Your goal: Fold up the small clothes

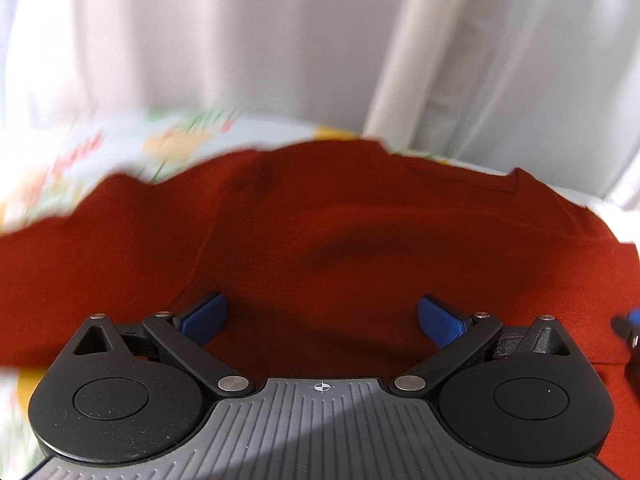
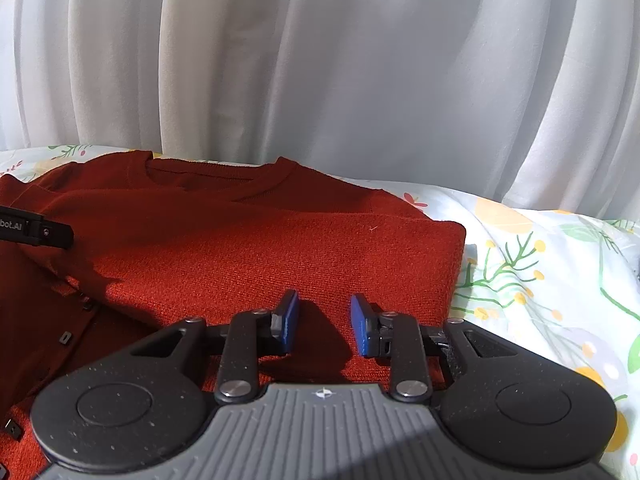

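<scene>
Below the left gripper [image 1: 320,320], whose blue pads stand as far apart as they go with nothing between them, lies the rust-red knitted cardigan with small dark buttons [image 1: 320,232], spread on the bed sheet printed with flowers and green twigs [image 1: 80,152]. Ahead of the right gripper [image 2: 325,322] the same cardigan [image 2: 280,248] shows one side already folded in, with a straight edge to the right of this gripper and the round neckline far in front of it. The right gripper has its pads a little apart and clamps no cloth. To my judgement the step in hand is to take a new hold for the next fold. It is better to lower each gripper to an edge, pinch both layers together, and lift evenly, so the knit does not stretch or slide. The button strip to the left of the right gripper may catch, so the left side should be moved slowly.
</scene>
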Motion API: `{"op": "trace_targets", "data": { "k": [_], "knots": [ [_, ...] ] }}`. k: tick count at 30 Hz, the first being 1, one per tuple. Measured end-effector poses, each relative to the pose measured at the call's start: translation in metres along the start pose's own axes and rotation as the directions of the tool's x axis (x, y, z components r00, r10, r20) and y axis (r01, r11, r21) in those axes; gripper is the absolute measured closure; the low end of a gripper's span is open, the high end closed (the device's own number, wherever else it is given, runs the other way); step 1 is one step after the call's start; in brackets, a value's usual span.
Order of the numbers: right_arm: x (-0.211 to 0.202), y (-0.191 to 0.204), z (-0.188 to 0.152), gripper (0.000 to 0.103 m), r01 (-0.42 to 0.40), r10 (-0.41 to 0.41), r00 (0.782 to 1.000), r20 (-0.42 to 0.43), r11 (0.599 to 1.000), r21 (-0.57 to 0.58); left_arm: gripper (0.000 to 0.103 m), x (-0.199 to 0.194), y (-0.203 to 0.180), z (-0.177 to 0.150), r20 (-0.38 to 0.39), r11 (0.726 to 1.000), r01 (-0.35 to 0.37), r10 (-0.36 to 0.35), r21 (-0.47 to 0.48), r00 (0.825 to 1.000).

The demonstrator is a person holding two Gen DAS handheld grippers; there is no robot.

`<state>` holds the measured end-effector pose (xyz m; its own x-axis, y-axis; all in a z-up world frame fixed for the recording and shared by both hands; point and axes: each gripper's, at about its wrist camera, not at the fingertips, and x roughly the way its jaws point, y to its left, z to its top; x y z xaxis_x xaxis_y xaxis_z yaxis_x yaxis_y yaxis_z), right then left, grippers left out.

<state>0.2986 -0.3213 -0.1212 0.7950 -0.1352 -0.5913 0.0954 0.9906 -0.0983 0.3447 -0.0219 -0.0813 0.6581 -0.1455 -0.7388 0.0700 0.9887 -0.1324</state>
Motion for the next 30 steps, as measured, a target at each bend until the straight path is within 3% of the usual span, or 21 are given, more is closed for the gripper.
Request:
{"op": "trace_targets", "data": {
  "k": [2,4,5,6,7,8,9,11,13,16,18,21,24,27,30],
  "knots": [
    [-0.005,0.000,0.002,0.075,-0.003,0.003,1.000,-0.029,1.000,0.003,0.000,-0.018,0.027,-0.001,-0.014,0.993,0.044,-0.046,-0.105,0.999],
    [-0.016,-0.005,0.005,0.074,-0.074,0.080,0.993,-0.083,0.994,0.080,0.000,-0.041,0.068,-0.002,-0.011,0.965,0.061,-0.066,-0.257,0.998],
    [-0.024,-0.013,0.006,0.071,-0.153,0.172,0.980,-0.101,0.973,0.170,0.000,-0.053,0.092,-0.003,0.019,0.942,0.066,-0.063,-0.330,0.998],
    [-0.033,-0.022,0.005,0.061,-0.243,0.278,0.956,-0.097,0.931,0.273,0.000,-0.068,0.119,-0.006,0.056,0.912,0.054,-0.034,-0.407,0.998],
    [-0.042,-0.030,0.001,0.054,-0.338,0.392,0.917,-0.076,0.863,0.375,0.000,-0.082,0.147,-0.010,0.086,0.876,0.026,0.017,-0.481,0.996],
    [-0.049,-0.035,-0.003,0.042,-0.408,0.476,0.878,-0.051,0.799,0.442,0.000,-0.095,0.173,-0.015,0.106,0.835,-0.008,0.079,-0.550,0.991],
    [-0.058,-0.038,-0.007,0.040,-0.456,0.529,0.848,-0.025,0.753,0.474,0.000,-0.107,0.202,-0.022,0.118,0.780,-0.044,0.149,-0.624,0.982],
    [-0.074,-0.036,-0.012,0.040,-0.485,0.550,0.835,-0.006,0.742,0.463,0.000,-0.126,0.255,-0.038,0.084,0.643,-0.111,0.264,-0.758,0.961],
    [-0.084,-0.033,-0.014,0.040,-0.489,0.553,0.833,-0.008,0.744,0.457,0.003,-0.140,0.299,-0.058,0.073,0.506,-0.108,0.325,-0.856,0.943],
    [-0.086,-0.032,-0.016,0.040,-0.505,0.584,0.812,-0.006,0.708,0.494,0.020,-0.145,0.342,-0.081,0.051,0.356,-0.071,0.321,-0.932,0.946],
    [-0.086,-0.030,-0.014,0.040,-0.499,0.580,0.814,-0.006,0.705,0.504,0.021,-0.148,0.356,-0.089,0.097,0.331,-0.014,0.318,-0.943,0.943],
    [-0.084,-0.027,-0.011,0.040,-0.487,0.579,0.816,-0.012,0.697,0.527,0.028,-0.140,0.366,-0.085,0.131,0.321,0.025,0.313,-0.947,0.941],
    [-0.079,-0.027,-0.009,0.040,-0.484,0.591,0.807,-0.015,0.675,0.558,0.050,-0.136,0.373,-0.091,0.150,0.273,0.062,0.314,-0.960,0.937],
    [-0.078,-0.027,-0.009,0.040,-0.481,0.596,0.803,-0.013,0.661,0.576,0.089,-0.132,0.387,-0.094,0.120,0.247,0.042,0.312,-0.968,0.942],
    [-0.079,-0.026,-0.008,0.040,-0.479,0.592,0.806,-0.013,0.665,0.572,0.093,-0.128,0.395,-0.097,0.123,0.237,0.050,0.304,-0.970,0.945]
  ]
}}
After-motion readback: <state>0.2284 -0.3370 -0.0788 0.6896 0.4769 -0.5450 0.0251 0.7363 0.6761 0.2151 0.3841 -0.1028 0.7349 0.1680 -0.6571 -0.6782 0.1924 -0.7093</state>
